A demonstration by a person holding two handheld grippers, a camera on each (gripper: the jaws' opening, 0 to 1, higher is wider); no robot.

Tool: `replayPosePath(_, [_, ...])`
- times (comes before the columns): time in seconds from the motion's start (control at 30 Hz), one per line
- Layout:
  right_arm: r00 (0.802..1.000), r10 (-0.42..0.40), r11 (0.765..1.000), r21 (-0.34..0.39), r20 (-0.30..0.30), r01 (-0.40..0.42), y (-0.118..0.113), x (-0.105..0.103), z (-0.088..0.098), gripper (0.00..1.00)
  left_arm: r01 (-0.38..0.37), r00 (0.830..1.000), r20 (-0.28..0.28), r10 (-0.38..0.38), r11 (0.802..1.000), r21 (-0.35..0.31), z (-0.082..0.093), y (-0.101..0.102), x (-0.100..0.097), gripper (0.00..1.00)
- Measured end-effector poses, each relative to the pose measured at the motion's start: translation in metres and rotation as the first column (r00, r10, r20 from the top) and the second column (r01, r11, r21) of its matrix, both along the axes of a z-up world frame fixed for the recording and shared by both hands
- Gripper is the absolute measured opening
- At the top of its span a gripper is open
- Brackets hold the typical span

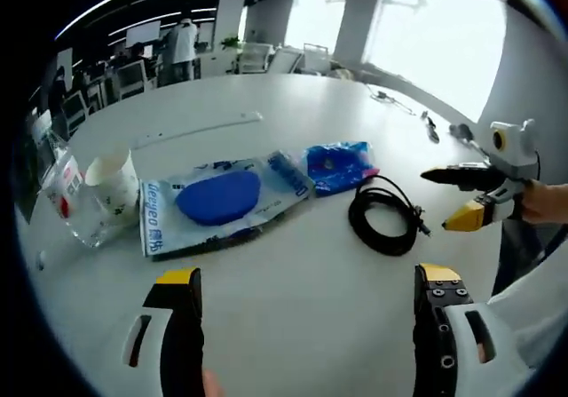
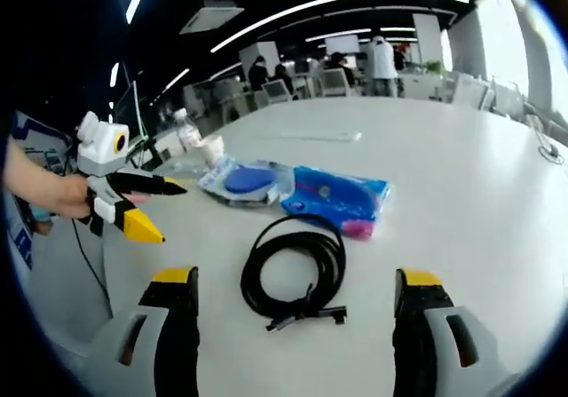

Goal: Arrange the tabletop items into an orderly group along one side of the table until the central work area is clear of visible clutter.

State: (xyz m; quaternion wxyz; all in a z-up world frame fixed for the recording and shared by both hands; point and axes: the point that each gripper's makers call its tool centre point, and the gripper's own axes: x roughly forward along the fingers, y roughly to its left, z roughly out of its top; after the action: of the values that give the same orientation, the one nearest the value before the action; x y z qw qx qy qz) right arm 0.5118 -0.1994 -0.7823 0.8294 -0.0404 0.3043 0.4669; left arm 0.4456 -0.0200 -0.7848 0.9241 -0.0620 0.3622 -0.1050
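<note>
On the white table lie a coiled black cable (image 1: pixel 384 214) (image 2: pixel 295 268), a blue plastic packet (image 1: pixel 338 166) (image 2: pixel 337 198) and a clear bag with a blue round pad (image 1: pixel 218 200) (image 2: pixel 248 182). A paper cup (image 1: pixel 114 182) and a crumpled clear bottle (image 1: pixel 69 197) stand at the left of the left gripper view. My left gripper (image 1: pixel 306 281) (image 2: pixel 158 209) is open, above bare table short of the bag. My right gripper (image 2: pixel 297 281) (image 1: pixel 453 200) is open too, its jaws either side of the cable coil and short of it.
A long white strip (image 1: pixel 200 129) (image 2: pixel 317 136) lies farther back on the table. Small dark items and a thin cord (image 1: pixel 432 129) rest near the window side. Office chairs, desks and people stand beyond the table (image 2: pixel 497 237).
</note>
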Motion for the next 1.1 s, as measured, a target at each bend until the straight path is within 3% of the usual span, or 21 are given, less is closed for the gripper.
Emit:
replayPosePath(0.4, [1.0,-0.002,1.0,-0.019,0.016,0.002,0.005,-0.014,0.005,0.88,-0.036,0.999,-0.001,0.036,0.999,0.004,0.002,0.031,-0.031,0.95])
replayPosePath(1.1, [0.995,-0.101,0.992,-0.069,0.015,0.102,-0.004,-0.053,0.007,0.89,-0.071,0.997,0.016,0.071,0.997,0.012,0.014,0.088,-0.082,0.94])
